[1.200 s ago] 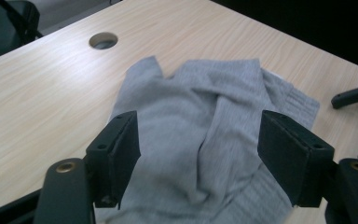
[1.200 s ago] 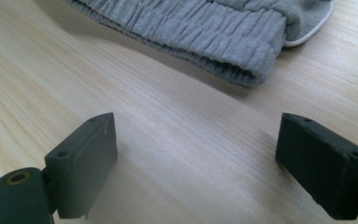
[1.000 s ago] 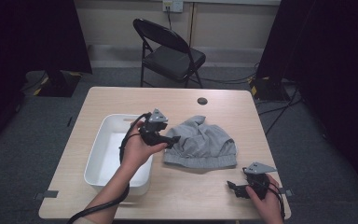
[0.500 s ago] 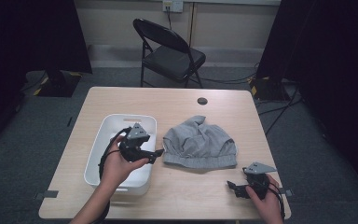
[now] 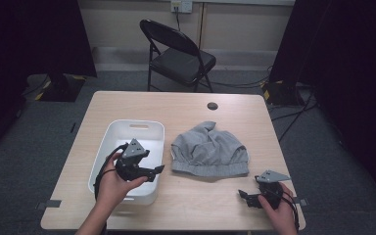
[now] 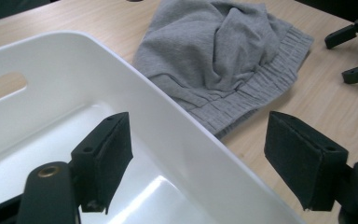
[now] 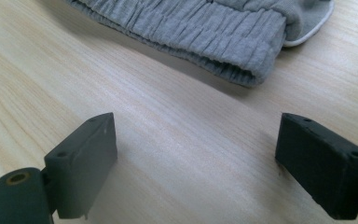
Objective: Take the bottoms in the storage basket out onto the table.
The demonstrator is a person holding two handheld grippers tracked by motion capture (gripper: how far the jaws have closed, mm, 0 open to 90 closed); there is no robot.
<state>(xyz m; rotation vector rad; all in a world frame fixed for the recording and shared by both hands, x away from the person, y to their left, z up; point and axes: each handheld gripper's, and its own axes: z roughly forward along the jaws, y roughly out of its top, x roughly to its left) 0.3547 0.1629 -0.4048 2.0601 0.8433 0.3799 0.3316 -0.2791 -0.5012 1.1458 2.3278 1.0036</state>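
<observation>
A pale wood-grain counter (image 5: 191, 105) stands in a dim room, a folding chair (image 5: 178, 54) beyond its far edge. My left tongs (image 5: 156, 170) hover over the near end of the white bin (image 5: 142, 126), jaws wide apart with nothing between them; one jaw sits inside the bin, the other over its right wall. The grey garment (image 5: 209, 152) lies crumpled just right of the bin, soft knit with a ribbed hem along its near side. My right tongs (image 5: 242, 195) rest near the counter's near right corner, jaws spread and empty, the hem just beyond them. Bare counter separates hem and tongs.
</observation>
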